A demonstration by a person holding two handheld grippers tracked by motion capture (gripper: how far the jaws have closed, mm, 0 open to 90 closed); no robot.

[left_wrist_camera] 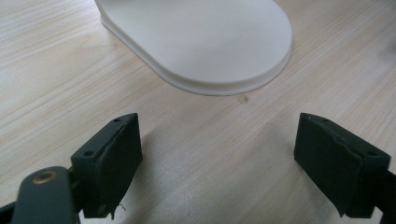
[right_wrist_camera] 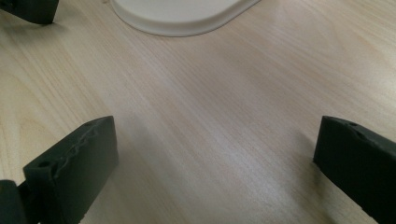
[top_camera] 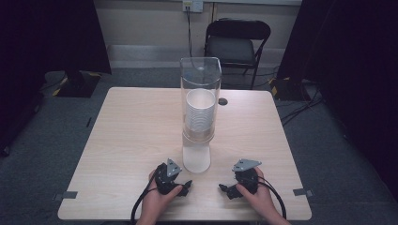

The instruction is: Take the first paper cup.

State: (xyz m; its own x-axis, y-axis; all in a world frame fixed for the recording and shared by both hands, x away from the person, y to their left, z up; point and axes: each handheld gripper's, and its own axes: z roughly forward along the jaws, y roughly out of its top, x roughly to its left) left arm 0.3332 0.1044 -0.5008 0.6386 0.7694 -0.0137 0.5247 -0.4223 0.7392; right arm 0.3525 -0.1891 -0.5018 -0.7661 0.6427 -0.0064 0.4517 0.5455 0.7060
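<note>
Left hand-held gripper (top_camera: pixel 185 186) and right hand-held gripper (top_camera: pixel 224 189): jaws spread, grasping nothing.
Both rest on the tabletop (top_camera: pixel 131 136), flanking the cup dispenser (top_camera: pixel 199 112) with its stacked cups (top_camera: pixel 200 112).

The pale wooden table (top_camera: pixel 131 140) has fine grain lines and looks smooth with a soft shine. In the middle of the table stands a tall see-through plastic tube (top_camera: pixel 201 77), glossy and clear. Inside the tube sits a stack of white ribbed cups (top_camera: pixel 200 112). Under the tube is a smooth, matt white plastic base (left_wrist_camera: pixel 205 42). Just in front of the base, the left gripper (left_wrist_camera: pixel 219 163) and right gripper (right_wrist_camera: pixel 215 172) have dull black pads with rough, chipped edges. Behind the table is a black chair with a dull seat (top_camera: pixel 234 44).
</note>
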